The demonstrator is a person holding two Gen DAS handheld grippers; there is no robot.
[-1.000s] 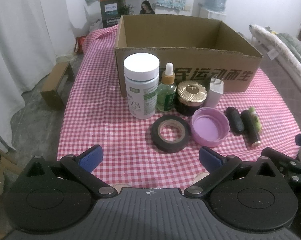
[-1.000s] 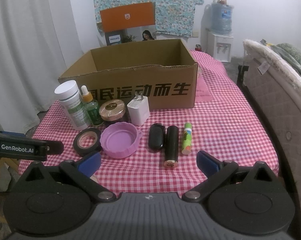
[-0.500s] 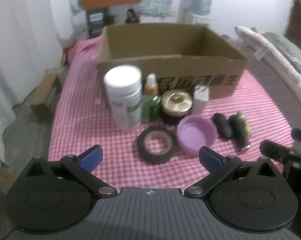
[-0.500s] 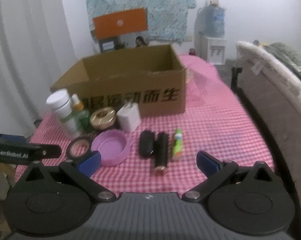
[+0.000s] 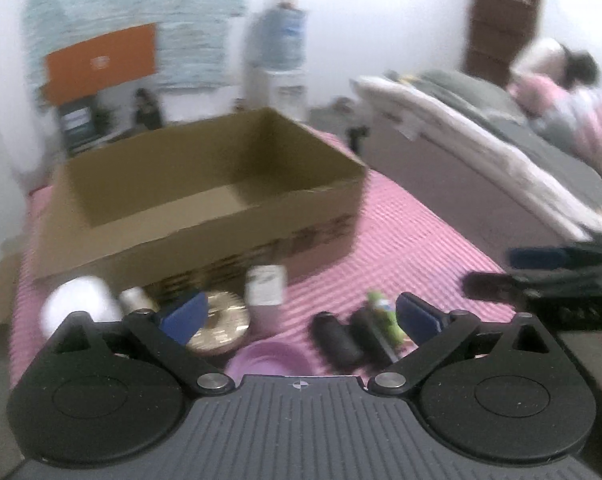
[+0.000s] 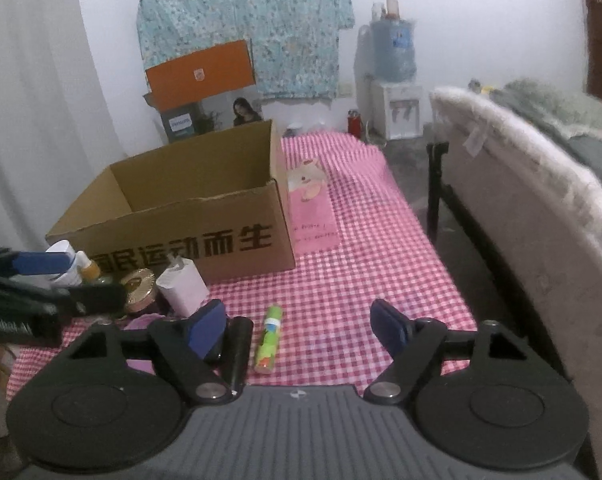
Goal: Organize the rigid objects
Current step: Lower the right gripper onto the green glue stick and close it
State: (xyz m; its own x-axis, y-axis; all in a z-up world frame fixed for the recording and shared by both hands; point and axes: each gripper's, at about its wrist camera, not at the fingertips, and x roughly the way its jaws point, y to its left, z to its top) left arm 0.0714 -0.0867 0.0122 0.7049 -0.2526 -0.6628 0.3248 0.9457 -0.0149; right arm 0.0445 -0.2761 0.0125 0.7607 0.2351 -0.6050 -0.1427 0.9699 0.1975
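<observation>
Table [image 6: 365, 240]: your checked-cloth work surface; everything for the task sits on it, box at the back, small things lined up along the box's front wall, within easy reach of you.
Cardboard box [image 6: 189, 216]: open top, looks empty inside; likely the place the rigid objects go, so it stands just behind the row.
White bottle [image 5: 77, 308]: upright at the left end of the row, just beside the dropper bottle [image 6: 88, 269] (blurred in the left wrist view).
Purple lid [image 5: 269, 358]: lies open side up, nearest you, partly under the left hand-held gripper's body.
Gold-lidded jar [image 6: 139, 286]: touching or just beside the white charger [image 6: 183, 290]; I cannot tell which.
Black cylinders: one [image 5: 337, 338] stubby, one [image 6: 237, 350] longer, side by side, lying flat so they will not roll far.
Green tube [image 6: 269, 338]: lying flat, right end of the row, just beside the longer black cylinder.
Left hand-held gripper [image 5: 299, 318]: you hold it angled down over the middle of the row, jaws wide, just begun narrowing, nothing gripped.
Right hand-held gripper [image 6: 299, 326]: angled down at the row's right end; jaws have just been closing, now partly open, the green tube and long cylinder lie below the gap, pads pressing on nothing.
</observation>
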